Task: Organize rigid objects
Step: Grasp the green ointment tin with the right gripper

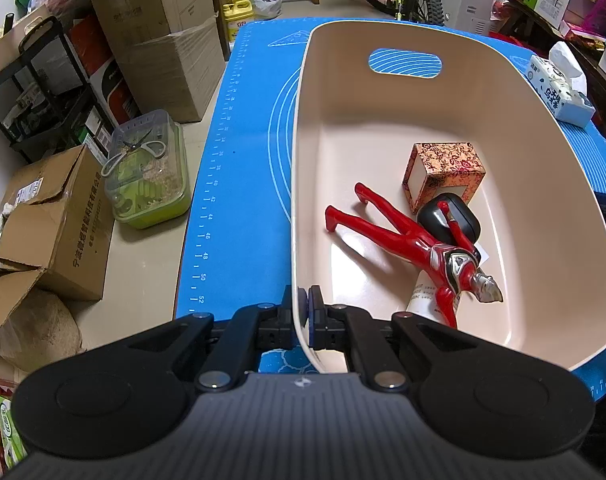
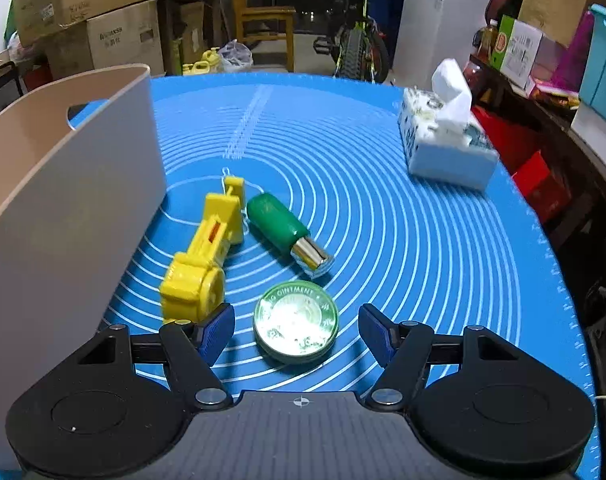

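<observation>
So the beige plastic tub with the oval handle cutout sits on the left part of the blue silicone mat with white ring markings, and the left gripper is pinched tight on its near-left rim, one finger inside the wall and one outside. Already lying in the tub: a red and silver superhero figure on its back, a small red floral-patterned cardboard box toward the far side, a black rounded earbud-style case touching the box, and a white tube poking out under the figure. Over on the right side of the tub, loose on the mat, there's a yellow plastic toy gadget just beside the tub wall, a green cylinder with a shiny chrome end right next to it, and a round green ointment tin with a silver lid nearest. The right gripper is spread wide with that tin sitting between its fingers, not gripping anything. A white tissue pack sits at the far right of the mat.
</observation>
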Tool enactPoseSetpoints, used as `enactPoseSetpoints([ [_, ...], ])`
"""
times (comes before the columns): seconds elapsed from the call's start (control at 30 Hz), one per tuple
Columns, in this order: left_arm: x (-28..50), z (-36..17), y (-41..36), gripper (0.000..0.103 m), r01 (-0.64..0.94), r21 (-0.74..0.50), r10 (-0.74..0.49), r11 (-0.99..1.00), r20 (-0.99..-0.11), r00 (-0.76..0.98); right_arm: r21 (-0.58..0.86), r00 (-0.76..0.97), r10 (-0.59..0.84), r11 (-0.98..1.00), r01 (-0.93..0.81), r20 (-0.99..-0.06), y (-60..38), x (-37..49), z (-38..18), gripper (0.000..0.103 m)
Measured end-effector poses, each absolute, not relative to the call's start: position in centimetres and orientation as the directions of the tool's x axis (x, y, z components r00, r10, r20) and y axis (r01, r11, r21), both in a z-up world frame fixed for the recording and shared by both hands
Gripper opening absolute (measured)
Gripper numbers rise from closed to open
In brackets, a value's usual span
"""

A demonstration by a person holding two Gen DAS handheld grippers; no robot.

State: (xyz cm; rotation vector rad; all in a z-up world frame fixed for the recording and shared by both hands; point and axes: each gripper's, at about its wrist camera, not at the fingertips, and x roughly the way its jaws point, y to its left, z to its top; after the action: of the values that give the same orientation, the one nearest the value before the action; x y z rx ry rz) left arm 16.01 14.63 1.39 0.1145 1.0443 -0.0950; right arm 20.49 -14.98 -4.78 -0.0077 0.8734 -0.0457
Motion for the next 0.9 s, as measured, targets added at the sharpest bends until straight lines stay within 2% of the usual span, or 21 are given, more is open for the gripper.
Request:
enactPoseSetpoints([
  [0.43,16.02,1.41,14.51,0.007,0.132,0.054,-0.020,0.990,-0.866,0.499,-0.009,0.625,-0.066,0.996,0.094,-0.778,-14.74,21.65,-5.74,0.072],
  [0.53,16.01,1.42,14.50,0.007,0.135,0.057,-0.018,0.989,-0.867,0.497,-0.005,0.627,-0.061,0.996,0.091,-0.777,-14.88,21.52,-5.80,0.068],
  [0.67,15.97,1.40,14.54,0.007,0.130,0.054,-0.018,0.990,-0.867,0.497,-0.006,0.628,-0.047,0.998,0.066,-0.777,-14.83,21.29,-5.64,0.055],
  [0.9,15.77,1.35,14.62,0.007,0.128,0.053,-0.019,0.990,-0.864,0.504,-0.007,0.616,-0.035,0.999,0.047,-0.787,-14.88,20.68,-5.19,0.054],
])
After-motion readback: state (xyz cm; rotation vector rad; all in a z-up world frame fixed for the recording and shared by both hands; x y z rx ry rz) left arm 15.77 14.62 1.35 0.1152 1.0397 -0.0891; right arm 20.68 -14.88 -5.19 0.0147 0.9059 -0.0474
